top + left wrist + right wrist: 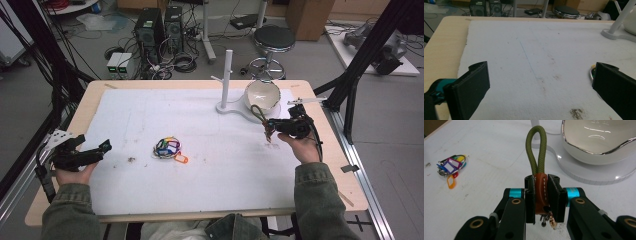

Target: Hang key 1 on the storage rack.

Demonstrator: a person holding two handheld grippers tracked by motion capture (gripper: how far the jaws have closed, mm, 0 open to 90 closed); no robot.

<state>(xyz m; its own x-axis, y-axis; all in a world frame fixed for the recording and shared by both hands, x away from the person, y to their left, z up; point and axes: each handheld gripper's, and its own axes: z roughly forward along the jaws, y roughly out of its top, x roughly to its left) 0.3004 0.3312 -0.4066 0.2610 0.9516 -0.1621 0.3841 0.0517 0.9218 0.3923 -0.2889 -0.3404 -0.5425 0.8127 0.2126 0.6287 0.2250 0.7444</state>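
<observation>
- Two grippers are at the bench, one in each of the person's hands.
- The right gripper (541, 197) has its fingers clamped on one keychain strap (537, 157): a single olive cord loop standing up out of a brown stitched leather tab, which is squeezed between the two black pads. Small metal bits, a clasp among them, hang below the tab.
- In the high view that right gripper (270, 127) is held above the bench at its right side, just in front of the bowl, with the strap (258, 113) sticking out toward the stand.
- The left gripper (102, 148) sits at the bench's left edge, its fingers spread wide with nothing between them; in its own view bare white mat lies between the two pads (471, 87).
- One bundle of key tags (168, 148) lies near the middle of the white mat (210, 170), well apart from both grippers. It is a tangle of coloured plastic tags on rings; I can pick out blue, purple, yellow and one orange tag lying at its edge, but the full count is too small to tell.
- One white bowl (262, 95) with a shiny rim rests on the base of one white peg stand (227, 75) at the far right of the bench.
- One wooden bench (75, 120), one mat over it.
</observation>
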